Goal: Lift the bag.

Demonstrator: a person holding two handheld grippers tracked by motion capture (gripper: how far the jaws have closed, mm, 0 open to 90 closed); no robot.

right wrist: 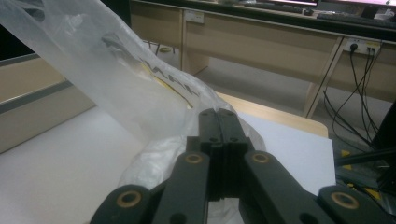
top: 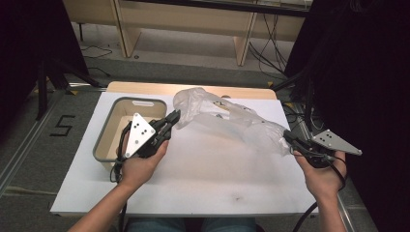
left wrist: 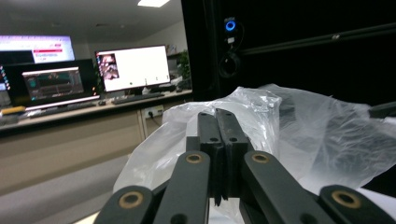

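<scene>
Both claws are pressed together on the bag (top: 227,121): the left claw (top: 173,117) pinches its left end, the right claw (top: 288,137) its right end, above the desk (top: 203,169). Pulling apart could tear the thin film, or it slips out.

The high view is evenly lit from above, and the white table (top: 203,169) is bright, with only soft, weak shadows under the hands. Its corners fall into deep black. All pictures are a little soft and grainy. In the left gripper view a ceiling lamp (left wrist: 153,3) and the monitors (left wrist: 133,67) glare. The plastic bag (right wrist: 116,79) looks hazy and washed out.
</scene>
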